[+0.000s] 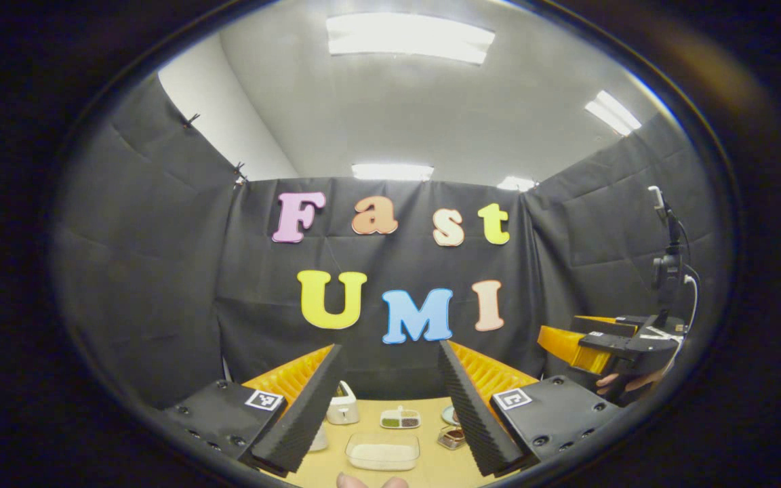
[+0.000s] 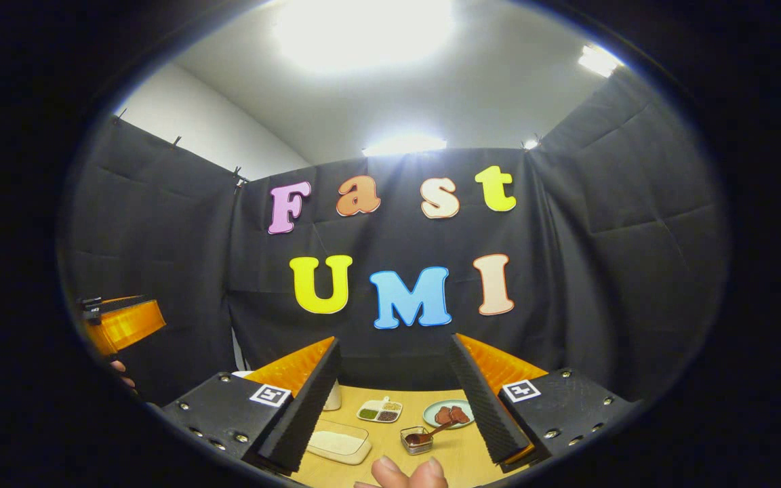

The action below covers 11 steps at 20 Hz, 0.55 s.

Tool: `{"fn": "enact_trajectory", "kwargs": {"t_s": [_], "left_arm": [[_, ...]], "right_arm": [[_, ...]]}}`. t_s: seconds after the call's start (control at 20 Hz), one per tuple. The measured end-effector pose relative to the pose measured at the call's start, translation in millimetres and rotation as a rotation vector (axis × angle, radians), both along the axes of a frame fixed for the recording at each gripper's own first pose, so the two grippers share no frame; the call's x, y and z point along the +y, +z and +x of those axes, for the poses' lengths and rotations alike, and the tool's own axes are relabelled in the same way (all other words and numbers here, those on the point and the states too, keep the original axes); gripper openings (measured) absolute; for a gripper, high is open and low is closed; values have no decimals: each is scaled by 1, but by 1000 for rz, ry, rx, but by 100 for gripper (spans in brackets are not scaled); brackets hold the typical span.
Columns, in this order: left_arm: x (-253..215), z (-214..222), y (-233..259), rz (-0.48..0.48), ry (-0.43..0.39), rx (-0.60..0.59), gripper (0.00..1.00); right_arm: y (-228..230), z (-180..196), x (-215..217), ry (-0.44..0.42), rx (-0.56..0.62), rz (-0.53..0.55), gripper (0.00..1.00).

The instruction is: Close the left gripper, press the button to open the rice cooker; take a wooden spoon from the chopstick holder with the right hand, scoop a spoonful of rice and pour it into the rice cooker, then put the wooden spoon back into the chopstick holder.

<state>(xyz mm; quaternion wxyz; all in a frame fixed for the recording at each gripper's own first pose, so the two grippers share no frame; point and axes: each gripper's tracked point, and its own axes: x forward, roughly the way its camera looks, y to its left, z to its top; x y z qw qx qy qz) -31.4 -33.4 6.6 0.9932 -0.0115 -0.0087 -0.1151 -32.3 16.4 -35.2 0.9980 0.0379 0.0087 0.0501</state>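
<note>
- Rice cooker (image 1: 343,405), white, stands on the worktop (image 1: 431,468) ahead, just inside the left gripper's (image 1: 390,413) left jaw.
- Both grippers' jaws gape apart, empty, raised; right gripper (image 2: 390,407) likewise.
- Rice tray (image 1: 382,452) lies between the jaws, handy for scooping, I'd judge.

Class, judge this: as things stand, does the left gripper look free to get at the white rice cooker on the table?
Probably yes. The left gripper is open and raised, the rice cooker sits ahead beside its left finger, and nothing stands between them.
</note>
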Motion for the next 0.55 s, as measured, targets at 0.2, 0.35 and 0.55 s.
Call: {"fn": "enact_trajectory", "kwargs": {"t_s": [0.2,0.35,0.55], "left_arm": [[25,-1,-5,-35,-1,14,94],[38,-2,-15,-34,17,30,94],[58,-1,-14,-30,47,38,94]], "right_arm": [[-5,-10,18,-13,36,1,92],[3,-12,25,-27,15,-14,98],[-6,-12,37,-42,20,-78,98]]}}
